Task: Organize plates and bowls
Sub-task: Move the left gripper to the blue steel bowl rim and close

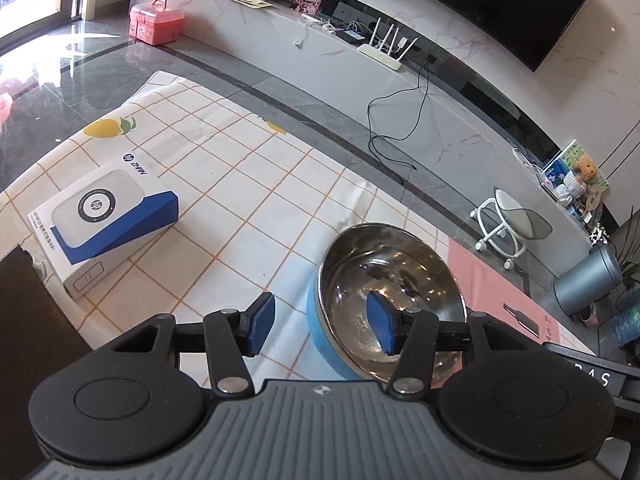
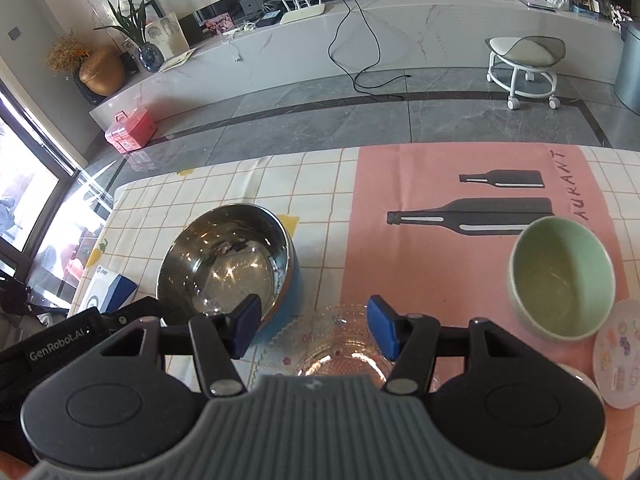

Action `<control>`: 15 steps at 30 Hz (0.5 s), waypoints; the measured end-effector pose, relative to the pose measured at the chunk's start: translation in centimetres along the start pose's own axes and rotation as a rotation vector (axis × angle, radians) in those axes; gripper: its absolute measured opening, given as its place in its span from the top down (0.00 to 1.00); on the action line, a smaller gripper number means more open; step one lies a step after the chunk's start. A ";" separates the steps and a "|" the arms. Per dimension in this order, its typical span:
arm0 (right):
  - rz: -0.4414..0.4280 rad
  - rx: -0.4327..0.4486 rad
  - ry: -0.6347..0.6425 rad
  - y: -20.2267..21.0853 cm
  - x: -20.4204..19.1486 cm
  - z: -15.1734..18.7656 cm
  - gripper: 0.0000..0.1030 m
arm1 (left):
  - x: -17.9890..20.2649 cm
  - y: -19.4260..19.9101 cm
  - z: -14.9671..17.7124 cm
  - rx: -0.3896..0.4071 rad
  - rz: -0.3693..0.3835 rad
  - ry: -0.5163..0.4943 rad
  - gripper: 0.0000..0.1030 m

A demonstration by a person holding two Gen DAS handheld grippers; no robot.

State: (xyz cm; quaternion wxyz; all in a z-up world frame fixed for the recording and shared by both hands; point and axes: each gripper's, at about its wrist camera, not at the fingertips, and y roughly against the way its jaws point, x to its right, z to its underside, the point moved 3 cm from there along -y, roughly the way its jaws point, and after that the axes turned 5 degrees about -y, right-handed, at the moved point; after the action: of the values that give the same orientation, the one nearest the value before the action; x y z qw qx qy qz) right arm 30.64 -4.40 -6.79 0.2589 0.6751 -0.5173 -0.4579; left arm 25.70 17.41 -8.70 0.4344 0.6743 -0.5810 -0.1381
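checked tablecloth [image 2: 320,168] | steel bowl [image 2: 228,256] upright, mouth up | green bowl [image 2: 560,276] upright

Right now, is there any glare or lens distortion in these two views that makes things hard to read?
Left wrist view: the fisheye lens bows the TV console; sunlight glares off the floor, and the steel bowl shows mirror reflections. Right wrist view: the window is blown out, and the glass plate is hard to trace. Both are sharp.

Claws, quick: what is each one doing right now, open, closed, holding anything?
Left claw: open, holding nothing; its pads straddle the near rim of the steel bowl.
Right claw: open, empty, above the clear glass dish.
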 end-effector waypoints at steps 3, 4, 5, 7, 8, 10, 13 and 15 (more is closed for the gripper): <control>0.004 -0.016 -0.012 -1.9 -0.6 -0.6 0.43 | -0.5 -1.5 -0.2 -0.032 -0.002 0.035 0.41; 0.004 -0.019 -0.016 -2.3 -0.7 -0.7 0.43 | -0.7 -1.9 -0.2 -0.038 0.006 0.048 0.41; 0.004 -0.022 -0.020 -2.7 -0.8 -0.9 0.43 | -0.9 -2.3 -0.2 -0.046 0.008 0.061 0.41; 0.005 -0.030 -0.029 -3.4 -0.9 -1.0 0.43 | -1.0 -2.9 -0.1 -0.057 -0.002 0.065 0.41; 0.004 -0.037 -0.040 -3.7 -1.0 -1.0 0.45 | -1.0 -3.3 -0.1 -0.062 -0.010 0.058 0.41; -0.007 -0.053 -0.064 -4.3 -0.9 -1.0 0.52 | -0.8 -3.8 -0.1 -0.073 -0.011 0.047 0.42; -0.023 -0.079 -0.082 -4.9 -0.9 -0.9 0.62 | -0.5 -4.3 0.0 -0.092 -0.011 0.036 0.55; -0.031 -0.087 -0.081 -5.2 -1.0 -0.7 0.71 | -0.4 -4.5 0.0 -0.102 -0.007 0.038 0.63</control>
State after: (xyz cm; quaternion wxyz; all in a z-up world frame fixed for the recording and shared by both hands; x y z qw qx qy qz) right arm 33.57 -1.83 -10.40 0.2598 0.6519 -0.4963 -0.5111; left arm 28.52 17.53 -12.20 0.4789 0.6557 -0.5624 -0.1562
